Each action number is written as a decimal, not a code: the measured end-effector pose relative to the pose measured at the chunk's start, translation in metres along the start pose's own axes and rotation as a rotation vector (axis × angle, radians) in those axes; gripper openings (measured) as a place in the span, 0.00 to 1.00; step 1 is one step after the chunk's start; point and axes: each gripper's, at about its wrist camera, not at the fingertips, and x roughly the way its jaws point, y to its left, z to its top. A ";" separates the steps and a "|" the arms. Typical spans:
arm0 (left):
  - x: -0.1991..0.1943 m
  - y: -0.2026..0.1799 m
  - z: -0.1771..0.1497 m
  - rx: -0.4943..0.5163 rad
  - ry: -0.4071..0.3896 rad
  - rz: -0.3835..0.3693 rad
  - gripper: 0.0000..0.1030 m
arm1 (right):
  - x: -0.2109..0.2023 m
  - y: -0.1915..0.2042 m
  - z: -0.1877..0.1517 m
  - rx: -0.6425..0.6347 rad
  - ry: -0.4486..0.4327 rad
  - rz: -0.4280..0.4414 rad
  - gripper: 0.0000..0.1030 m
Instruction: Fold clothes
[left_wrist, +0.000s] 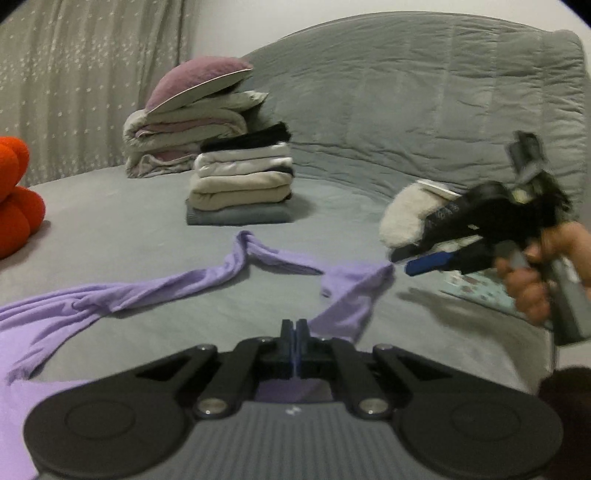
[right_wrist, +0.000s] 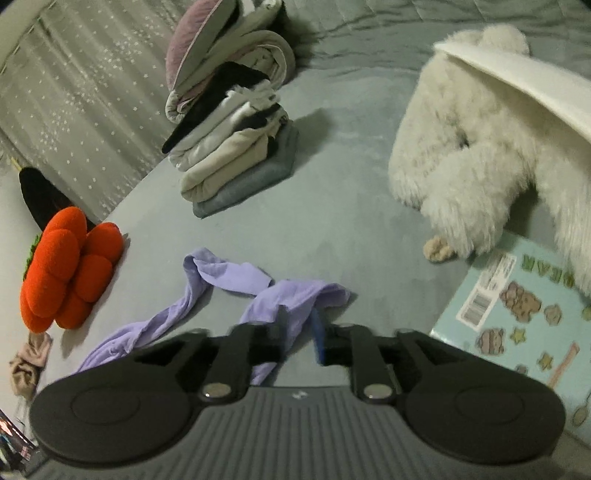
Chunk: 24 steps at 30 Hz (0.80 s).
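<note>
While my left jaws (left_wrist: 295, 332) sit pressed together on a fold of the lilac garment (left_wrist: 122, 295), my right jaws (right_wrist: 299, 332) stand apart with a bunched corner of that cloth between them, not yet pinched as far as I can tell. The garment lies crumpled and twisted on the grey bed (right_wrist: 351, 206), strung toward its near edge. To do this well I judge I should close the right jaws on a single layer at the corner, then draw both grips apart until the cloth lies flat. Farther up the bed stands a folded stack (left_wrist: 240, 184), with a fluffy white toy (right_wrist: 472, 147) to its right.
</note>
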 end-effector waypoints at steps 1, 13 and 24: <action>-0.003 -0.002 -0.002 0.008 0.000 -0.006 0.01 | 0.001 -0.001 -0.001 0.011 -0.001 0.006 0.40; -0.019 -0.010 -0.016 0.008 -0.009 -0.022 0.01 | 0.016 -0.010 -0.021 0.164 0.020 0.032 0.39; -0.031 -0.008 -0.017 -0.010 -0.034 -0.019 0.01 | -0.018 -0.024 -0.067 0.383 0.070 0.152 0.38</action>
